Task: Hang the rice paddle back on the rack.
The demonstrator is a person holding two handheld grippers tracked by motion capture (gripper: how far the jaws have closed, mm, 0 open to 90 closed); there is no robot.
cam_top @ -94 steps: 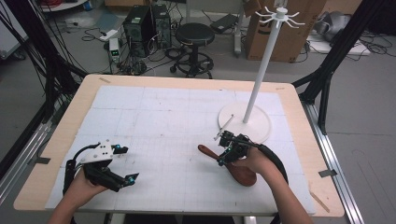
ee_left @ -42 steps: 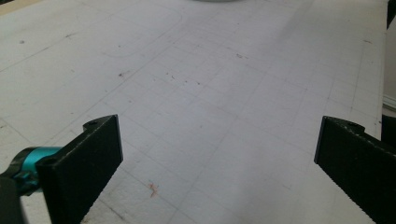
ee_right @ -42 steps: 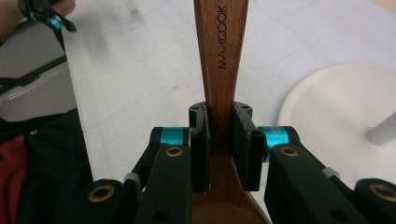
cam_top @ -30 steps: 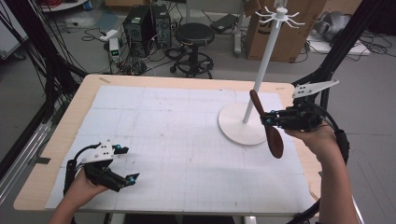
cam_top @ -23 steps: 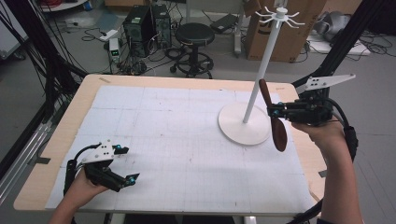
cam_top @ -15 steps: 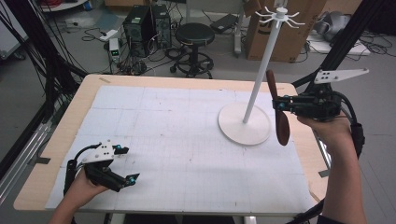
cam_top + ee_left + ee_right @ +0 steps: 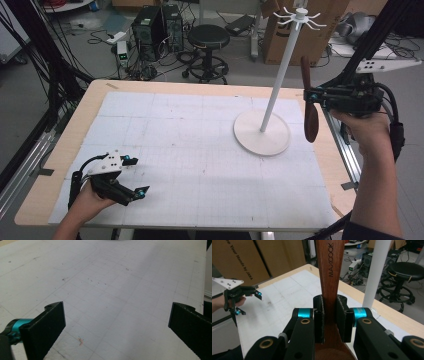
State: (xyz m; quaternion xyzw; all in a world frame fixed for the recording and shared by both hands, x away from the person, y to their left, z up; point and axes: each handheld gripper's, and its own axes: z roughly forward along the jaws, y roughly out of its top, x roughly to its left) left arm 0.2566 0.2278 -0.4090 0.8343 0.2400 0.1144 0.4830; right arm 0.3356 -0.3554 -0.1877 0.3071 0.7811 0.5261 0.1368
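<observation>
A dark wooden spoon point(image 7: 309, 102) hangs upright in the air at the table's right edge, bowl down, with my right gripper point(image 7: 311, 95) shut on its handle. In the right gripper view the handle point(image 7: 329, 270), stamped MAXCOOK, rises between the two pads point(image 7: 319, 315). Just left of the spoon stands a white hook stand point(image 7: 280, 65) on a round base point(image 7: 262, 133), its pole point(image 7: 378, 267) close by in the right gripper view. My left gripper point(image 7: 132, 175) rests open at the table's front left, its jaws wide apart over bare mat point(image 7: 117, 290).
A white gridded mat point(image 7: 200, 150) covers the wooden table. Behind the table are a black stool point(image 7: 208, 37), computer towers point(image 7: 157, 22), cables and cardboard boxes point(image 7: 280, 30). A black frame post point(image 7: 35, 55) rises at the left.
The right gripper lifted the spoon from the mat near the front, carried it up and rightward past the stand's base, and turned it upright beside the pole. The left gripper stayed still.
</observation>
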